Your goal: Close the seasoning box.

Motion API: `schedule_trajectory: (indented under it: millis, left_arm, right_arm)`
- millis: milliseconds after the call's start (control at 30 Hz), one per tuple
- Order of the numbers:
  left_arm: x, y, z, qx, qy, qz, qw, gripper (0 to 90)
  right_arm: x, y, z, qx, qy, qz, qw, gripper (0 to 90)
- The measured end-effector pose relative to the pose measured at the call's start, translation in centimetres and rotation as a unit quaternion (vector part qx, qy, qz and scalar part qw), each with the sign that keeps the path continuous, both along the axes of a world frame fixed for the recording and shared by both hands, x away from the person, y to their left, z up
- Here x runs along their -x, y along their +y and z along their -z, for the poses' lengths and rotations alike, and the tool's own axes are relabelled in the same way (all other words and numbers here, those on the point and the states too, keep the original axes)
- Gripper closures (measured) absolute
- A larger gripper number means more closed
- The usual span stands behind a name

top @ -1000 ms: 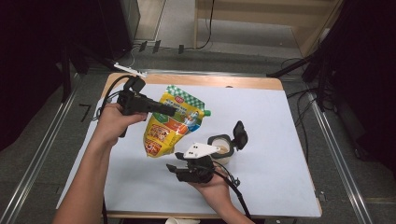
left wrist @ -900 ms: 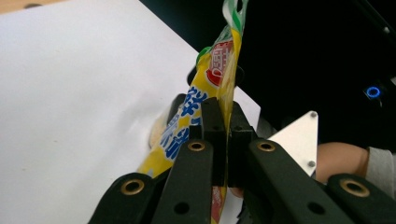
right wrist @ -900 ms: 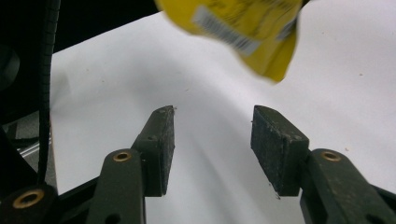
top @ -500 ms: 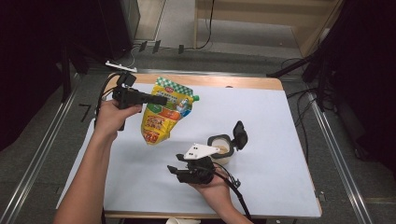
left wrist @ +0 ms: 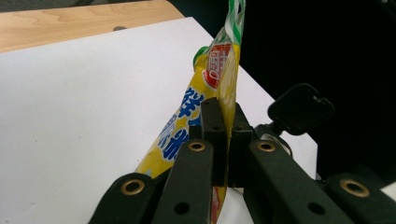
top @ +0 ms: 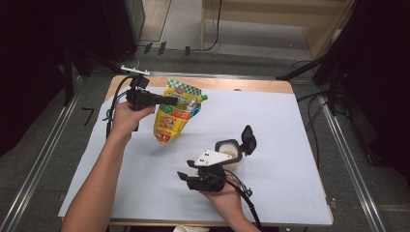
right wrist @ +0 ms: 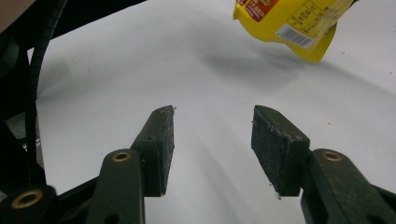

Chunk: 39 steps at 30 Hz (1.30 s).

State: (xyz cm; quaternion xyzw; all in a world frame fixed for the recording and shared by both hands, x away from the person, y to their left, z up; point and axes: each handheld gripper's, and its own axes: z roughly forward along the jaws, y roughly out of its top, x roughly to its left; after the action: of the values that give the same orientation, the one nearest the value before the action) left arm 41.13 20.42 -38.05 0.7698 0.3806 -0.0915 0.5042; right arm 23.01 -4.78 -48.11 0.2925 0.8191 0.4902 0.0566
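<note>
Yellow refill pouch (top: 175,113) with green checkered top edge and green cap hangs clear of the white sheet (top: 290,125), above the sheet's far-left area, tilted, bottom corner pointing down toward the sheet. Shadow sits on the sheet just under it. In the left gripper view the pouch (left wrist: 205,102) shows edge-on, blue and red print on its side.

Left gripper (top: 170,101) comes in level from the left, jaws clamped on the pouch's upper part near the cap. In the left gripper view both pads are pressed flat on the film (left wrist: 223,140).

Right gripper (top: 183,177) rests low at the near-middle of the sheet, held in the right hand (top: 220,191), well apart from the pouch. Its jaws stand apart, nothing between them; right gripper view shows bare white sheet between the pads (right wrist: 212,147) and the pouch's bottom corner (right wrist: 294,23) with barcode hanging farther off.

Small white container (top: 230,153) with its black flip lid (top: 248,138) open stands on the sheet just beside the right gripper's body.

Wooden table edge (top: 241,84) shows beyond the sheet.
</note>
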Motion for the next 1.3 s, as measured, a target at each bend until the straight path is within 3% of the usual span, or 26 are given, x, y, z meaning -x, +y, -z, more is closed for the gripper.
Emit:
schedule_trajectory:
  millis: [200,833,1300]
  left_arm:
    - [-0.7,0.1,0.9,0.010,-0.005,-0.009,0.9999,90.0]
    - [0.4,0.7,0.2,-0.041,-0.034,0.000,0.9986,85.2]
    - [0.9,1.4,0.2,-0.048,-0.040,0.000,0.9981,79.2]
  right_arm:
    - [0.1,-0.1,0.0,0.000,0.001,0.003,1.0000,50.5]
    - [0.0,0.2,0.0,0.001,0.000,-0.004,1.0000,50.5]
    - [-0.1,0.5,0.1,0.002,0.001,-0.010,0.9999,50.6]
